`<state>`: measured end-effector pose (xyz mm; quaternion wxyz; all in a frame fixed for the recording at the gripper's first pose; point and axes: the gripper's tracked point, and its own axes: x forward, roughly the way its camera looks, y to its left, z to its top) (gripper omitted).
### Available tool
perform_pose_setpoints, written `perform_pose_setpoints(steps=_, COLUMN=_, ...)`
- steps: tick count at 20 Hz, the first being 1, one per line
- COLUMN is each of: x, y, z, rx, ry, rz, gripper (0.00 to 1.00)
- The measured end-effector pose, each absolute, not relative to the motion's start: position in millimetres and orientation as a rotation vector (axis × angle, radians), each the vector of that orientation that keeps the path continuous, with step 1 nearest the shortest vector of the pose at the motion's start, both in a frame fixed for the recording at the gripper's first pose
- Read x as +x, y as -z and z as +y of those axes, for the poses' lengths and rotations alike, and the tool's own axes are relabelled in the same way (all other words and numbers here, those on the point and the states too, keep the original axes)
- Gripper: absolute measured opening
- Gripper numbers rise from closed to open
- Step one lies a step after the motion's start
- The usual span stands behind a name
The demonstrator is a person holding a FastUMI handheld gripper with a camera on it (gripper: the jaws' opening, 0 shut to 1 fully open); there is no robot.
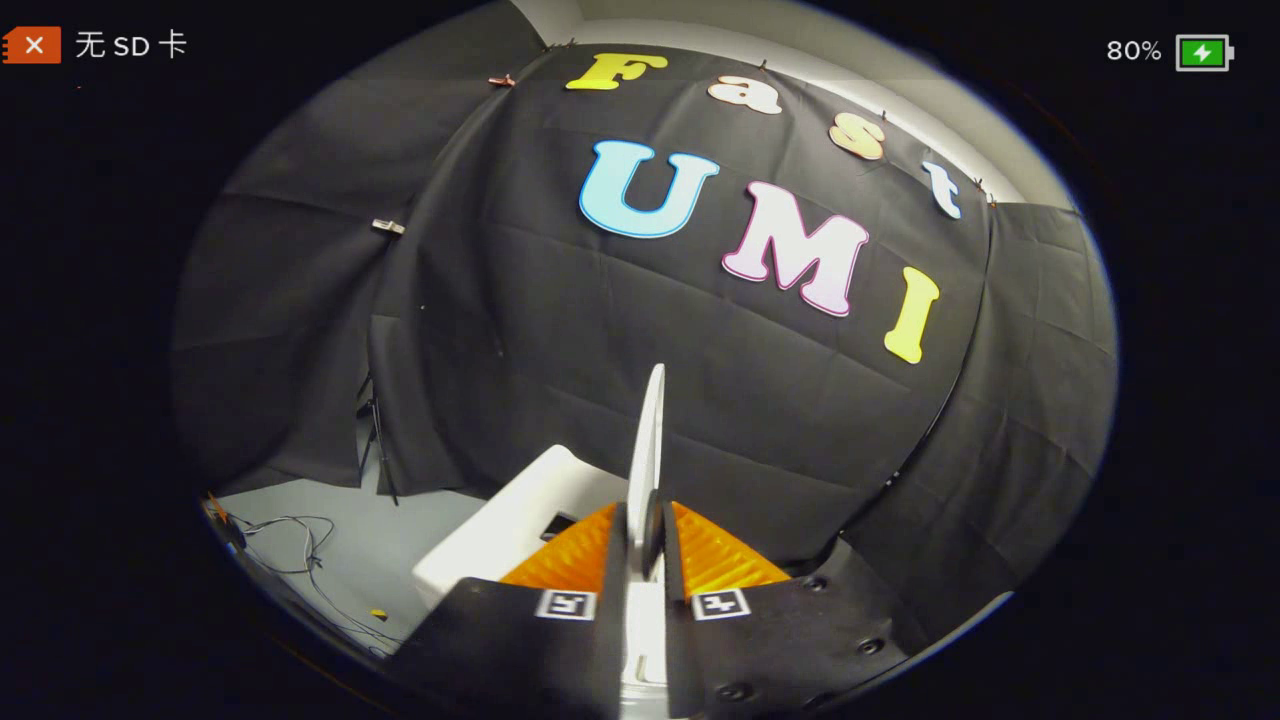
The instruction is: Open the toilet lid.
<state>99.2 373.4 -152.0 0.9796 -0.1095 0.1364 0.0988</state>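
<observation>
your tongs [645,545] are clamped on the edge of the white toilet lid [648,450], both orange fingers [722,560] pressing its sides. the lid stands edge-on and upright between them, rising beyond the tips. the white tank [500,530] sits just left, cables [300,550] on the floor beyond.

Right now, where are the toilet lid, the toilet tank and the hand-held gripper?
Toilet lid [650,440]: gripper view, its thin white edge rising between the fingers.
Toilet tank [510,525]: gripper view, its white top beyond the fingers.
Hand-held gripper [645,535]: gripper view, fingertips pressed on the lid.
</observation>
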Motion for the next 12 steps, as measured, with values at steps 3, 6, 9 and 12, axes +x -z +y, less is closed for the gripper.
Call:
perform_pose_setpoints(steps=3, x=90.3, y=163.8, z=388.5, rx=-0.206, ry=-0.261, rz=0.318, gripper=0.69)
perform_pose_setpoints(steps=6, x=84.3, y=161.2, z=386.7, rx=-0.194, ry=-0.262, rz=0.318, gripper=0.99)
perform_pose_setpoints(steps=9, x=81.8, y=151.2, z=381.2, rx=-0.181, ry=-0.264, rz=0.293, gripper=0.99)
perform_pose_setpoints(steps=12, x=77.6, y=132.8, z=371.9, rx=-0.141, ry=-0.273, rz=0.28, gripper=0.99)
